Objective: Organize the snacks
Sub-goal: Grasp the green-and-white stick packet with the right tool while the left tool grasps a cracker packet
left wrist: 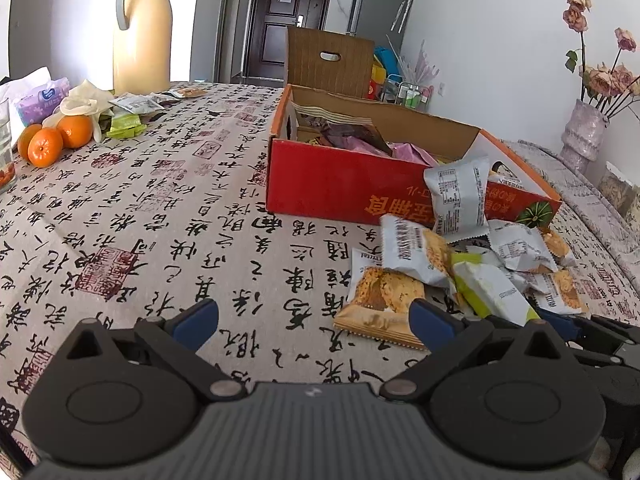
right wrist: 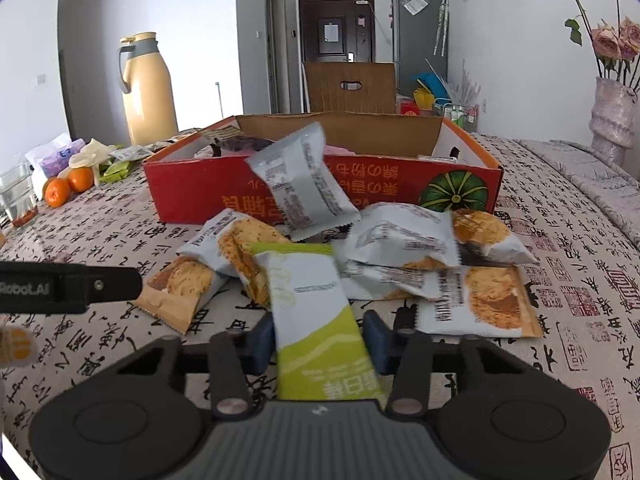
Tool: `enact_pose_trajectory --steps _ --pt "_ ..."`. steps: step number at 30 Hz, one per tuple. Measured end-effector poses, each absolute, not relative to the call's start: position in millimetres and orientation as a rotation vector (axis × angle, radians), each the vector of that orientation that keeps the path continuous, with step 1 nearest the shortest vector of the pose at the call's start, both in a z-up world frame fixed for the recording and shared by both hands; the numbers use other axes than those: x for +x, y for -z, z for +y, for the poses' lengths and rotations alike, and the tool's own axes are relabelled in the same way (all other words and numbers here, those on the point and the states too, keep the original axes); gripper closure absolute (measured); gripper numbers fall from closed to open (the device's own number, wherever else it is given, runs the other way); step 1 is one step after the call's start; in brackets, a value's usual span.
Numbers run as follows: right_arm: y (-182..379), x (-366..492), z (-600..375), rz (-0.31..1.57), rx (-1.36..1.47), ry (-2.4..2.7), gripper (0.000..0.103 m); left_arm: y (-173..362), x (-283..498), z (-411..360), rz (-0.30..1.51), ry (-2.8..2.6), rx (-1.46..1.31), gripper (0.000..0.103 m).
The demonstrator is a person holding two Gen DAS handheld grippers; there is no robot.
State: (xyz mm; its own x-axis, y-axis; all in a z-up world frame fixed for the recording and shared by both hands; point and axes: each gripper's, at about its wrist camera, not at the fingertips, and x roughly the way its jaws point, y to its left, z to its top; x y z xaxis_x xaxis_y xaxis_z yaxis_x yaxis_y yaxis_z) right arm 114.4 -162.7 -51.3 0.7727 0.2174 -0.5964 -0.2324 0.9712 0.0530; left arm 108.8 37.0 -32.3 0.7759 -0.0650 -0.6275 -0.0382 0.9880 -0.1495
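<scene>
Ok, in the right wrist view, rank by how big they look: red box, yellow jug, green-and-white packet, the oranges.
1. Red box, clearly largest.
2. Yellow jug and green-and-white packet: similar in the picture, but the packet sits between the right gripper pads, right at the camera, so unsure.
3. Oranges, smallest.

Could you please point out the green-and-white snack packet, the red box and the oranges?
green-and-white snack packet [right wrist: 316, 312]: right wrist view, middle of its wrapper.
red box [right wrist: 192, 188]: right wrist view, its front wall.
oranges [left wrist: 46, 152]: left wrist view, the front one's skin.
</scene>
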Motion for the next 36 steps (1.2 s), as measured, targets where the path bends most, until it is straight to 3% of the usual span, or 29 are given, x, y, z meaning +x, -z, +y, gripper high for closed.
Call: enact_pose_trajectory --steps 23,36 --pt "28.9 88.3 -208.1 0.444 0.060 -0.157 0.067 32.9 132.3 2.4 0.742 0.036 -0.096 0.000" --pt "37.7 91.9 -257.7 0.422 0.126 -0.025 0.067 38.0 158.6 -15.9 0.791 -0.002 -0.058 0.000"
